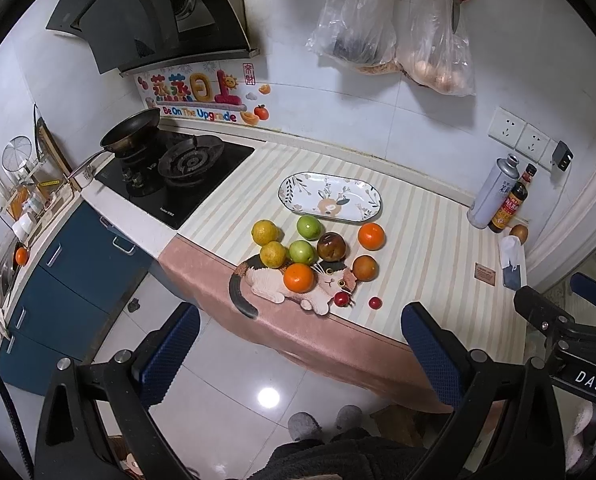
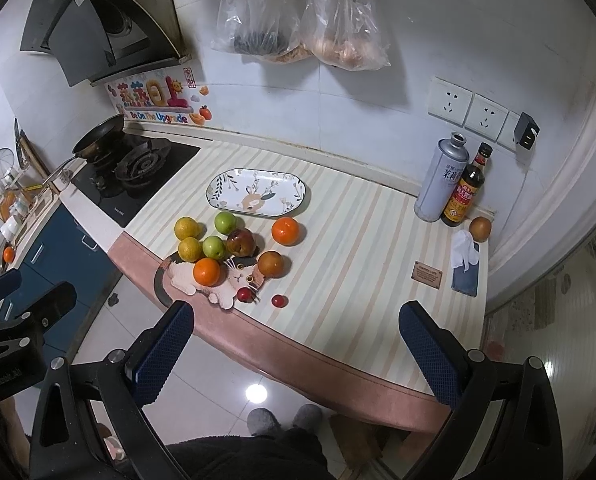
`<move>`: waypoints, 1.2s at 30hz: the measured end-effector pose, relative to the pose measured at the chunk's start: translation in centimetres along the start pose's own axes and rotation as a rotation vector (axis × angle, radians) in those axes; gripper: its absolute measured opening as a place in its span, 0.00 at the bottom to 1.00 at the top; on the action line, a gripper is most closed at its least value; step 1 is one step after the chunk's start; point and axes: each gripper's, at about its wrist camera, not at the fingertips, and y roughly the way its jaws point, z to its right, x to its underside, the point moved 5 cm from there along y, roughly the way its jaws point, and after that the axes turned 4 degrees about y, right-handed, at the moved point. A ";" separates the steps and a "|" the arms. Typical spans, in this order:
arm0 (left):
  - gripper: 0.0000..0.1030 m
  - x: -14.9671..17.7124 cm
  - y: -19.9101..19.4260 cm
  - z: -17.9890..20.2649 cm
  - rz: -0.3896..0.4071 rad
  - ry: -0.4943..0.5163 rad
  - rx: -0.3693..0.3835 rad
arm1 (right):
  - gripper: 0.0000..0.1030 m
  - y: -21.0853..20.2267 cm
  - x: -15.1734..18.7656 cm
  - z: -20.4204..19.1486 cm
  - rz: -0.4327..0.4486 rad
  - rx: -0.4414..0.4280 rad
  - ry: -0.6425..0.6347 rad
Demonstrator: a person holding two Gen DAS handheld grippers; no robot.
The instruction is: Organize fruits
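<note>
My left gripper [image 1: 299, 350] hangs over the floor short of the counter edge, jaws spread wide with nothing between them. My right gripper [image 2: 298, 346] hovers the same way, released and empty.

I place everything against the oval plate [image 1: 367, 210], which lies bare on the striped cloth [image 1: 417, 248]. Just in front of it, toward me, the fruit sits in a loose cluster: a green apple [image 1: 309, 227] nearest the plate, an orange [image 1: 371, 236] beside it to the right, a dark red apple [image 1: 331, 246] between them and slightly nearer, then a second green apple [image 1: 303, 251] and two yellow-green citrus [image 1: 264, 232] to the left. Nearer still, another orange [image 1: 298, 277] rests on the cat-shaped mat [image 1: 266, 280], a brownish orange [image 1: 365, 268] is to its right, and two small red fruits [image 1: 375, 302] lie closest to the edge. Well right of the plate stand a grey can [image 1: 493, 192] and a sauce bottle [image 1: 511, 202].
</note>
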 end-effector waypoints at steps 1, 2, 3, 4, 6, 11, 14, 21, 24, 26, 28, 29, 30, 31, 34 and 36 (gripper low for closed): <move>1.00 0.0 0.0 0.0 0.000 -0.001 0.001 | 1.00 0.0 0.0 0.0 -0.001 0.001 0.000; 1.00 0.0 0.0 0.0 0.000 0.000 0.000 | 1.00 0.0 -0.1 0.0 -0.002 0.001 -0.001; 1.00 0.0 0.0 0.0 -0.001 0.000 0.000 | 1.00 0.0 0.1 0.0 0.000 0.000 0.000; 1.00 0.0 0.0 0.0 -0.002 -0.001 0.001 | 1.00 0.0 0.1 0.0 0.000 0.000 -0.001; 1.00 0.1 0.0 0.0 -0.003 0.000 0.001 | 1.00 0.0 0.1 0.0 -0.001 0.002 -0.003; 1.00 0.1 0.0 -0.1 -0.003 -0.001 0.001 | 1.00 0.0 0.1 -0.1 0.000 -0.001 -0.002; 1.00 0.1 0.0 -0.1 -0.003 0.000 0.001 | 1.00 0.2 0.1 -0.2 -0.002 -0.003 -0.003; 1.00 0.1 0.2 -0.2 -0.003 0.000 0.003 | 1.00 0.3 0.3 -0.3 0.007 -0.008 -0.002; 1.00 0.2 0.2 -0.2 -0.005 -0.005 0.008 | 1.00 0.3 0.4 -0.3 0.006 -0.009 -0.004; 1.00 0.2 0.2 -0.2 -0.006 -0.008 0.010 | 1.00 0.3 0.3 -0.3 0.009 -0.005 -0.006; 1.00 0.2 0.1 -0.3 -0.005 -0.007 0.010 | 1.00 0.2 0.3 -0.3 0.015 -0.005 -0.007; 1.00 0.2 0.2 -0.2 -0.004 -0.007 0.009 | 1.00 0.2 0.2 -0.3 0.017 -0.004 -0.007; 1.00 0.2 0.2 -0.2 -0.002 -0.007 0.009 | 1.00 0.2 0.2 -0.3 0.018 -0.004 -0.007; 1.00 0.1 0.2 -0.3 -0.003 -0.007 0.009 | 1.00 0.1 0.2 -0.3 0.017 -0.006 -0.007; 1.00 -0.1 0.2 -0.3 -0.001 -0.009 0.008 | 1.00 0.1 0.2 -0.3 0.017 -0.003 -0.009; 1.00 -0.2 0.2 -0.4 -0.001 -0.012 0.009 | 1.00 0.1 0.1 -0.3 0.018 -0.004 -0.007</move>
